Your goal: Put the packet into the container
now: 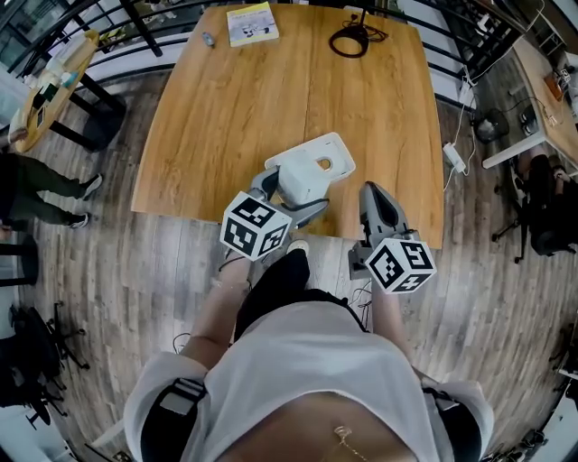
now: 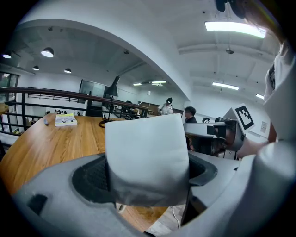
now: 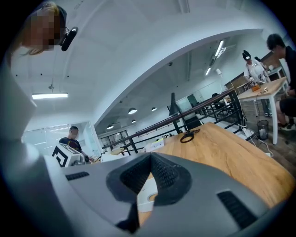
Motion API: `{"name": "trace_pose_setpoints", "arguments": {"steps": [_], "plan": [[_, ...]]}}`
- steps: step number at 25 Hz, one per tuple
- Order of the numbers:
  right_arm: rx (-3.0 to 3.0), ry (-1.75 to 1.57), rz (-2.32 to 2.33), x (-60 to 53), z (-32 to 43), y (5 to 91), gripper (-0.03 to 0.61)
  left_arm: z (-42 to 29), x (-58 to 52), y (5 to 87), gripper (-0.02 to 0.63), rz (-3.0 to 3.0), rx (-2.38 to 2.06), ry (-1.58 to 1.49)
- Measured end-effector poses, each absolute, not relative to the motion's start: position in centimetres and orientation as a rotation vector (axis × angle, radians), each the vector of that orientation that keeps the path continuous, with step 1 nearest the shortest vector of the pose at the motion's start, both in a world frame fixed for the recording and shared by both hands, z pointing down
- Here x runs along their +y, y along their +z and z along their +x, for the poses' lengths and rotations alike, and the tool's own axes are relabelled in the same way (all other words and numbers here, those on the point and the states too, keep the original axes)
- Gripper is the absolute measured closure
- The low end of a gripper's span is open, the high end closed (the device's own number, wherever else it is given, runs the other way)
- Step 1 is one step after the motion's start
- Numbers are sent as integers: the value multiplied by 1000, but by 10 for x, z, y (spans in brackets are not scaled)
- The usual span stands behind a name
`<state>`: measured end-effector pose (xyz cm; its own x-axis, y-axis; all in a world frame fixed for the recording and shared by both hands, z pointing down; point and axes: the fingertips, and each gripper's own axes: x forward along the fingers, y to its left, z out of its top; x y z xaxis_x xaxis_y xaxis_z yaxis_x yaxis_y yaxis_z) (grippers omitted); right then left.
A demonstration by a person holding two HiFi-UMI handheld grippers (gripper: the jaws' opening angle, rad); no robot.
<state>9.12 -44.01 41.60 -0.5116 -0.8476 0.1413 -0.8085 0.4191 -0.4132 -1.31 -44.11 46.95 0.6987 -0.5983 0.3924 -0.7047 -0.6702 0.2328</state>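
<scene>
A white packet (image 1: pixel 297 183) is clamped in my left gripper (image 1: pixel 291 200) and hangs over the near edge of the wooden table (image 1: pixel 226 117). In the left gripper view the packet (image 2: pixel 145 152) stands upright between the dark pads (image 2: pixel 90 180) and hides most of what lies beyond. Just behind it on the table lies the white container (image 1: pixel 318 155), flat, with an oval hole. My right gripper (image 1: pixel 373 193) is to the right of the packet, over the table's near edge, shut and empty. A sliver of the container (image 3: pixel 147 194) shows between the pads of the right gripper (image 3: pixel 150 159).
A yellow-and-white booklet (image 1: pixel 252 23), a coiled black cable (image 1: pixel 353 41) and a small grey item (image 1: pixel 208 39) lie at the table's far end. A black railing (image 1: pixel 135 27) runs behind it. A power strip (image 1: pixel 453 157) lies on the floor at the right.
</scene>
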Motion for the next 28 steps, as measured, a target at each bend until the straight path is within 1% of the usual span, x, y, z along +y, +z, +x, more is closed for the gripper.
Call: {"name": "trace_pose_setpoints", "arguments": {"steps": [9,16,24,28], "plan": [[2566,-707,-1506,-489,86,424,568,-15,-491,519,160,2508,-998,813],[2524,-755,-1542,-511,92,434,568,-8,-502,565,160,2496,-902,1202],[2517,-799,-1579,-525,95,447,568,4,-511,584,160,2463,-783,1293],[2514,-812,-1589,-531,94,451,568,0,-511,600,160,2420,-731,1386]]}}
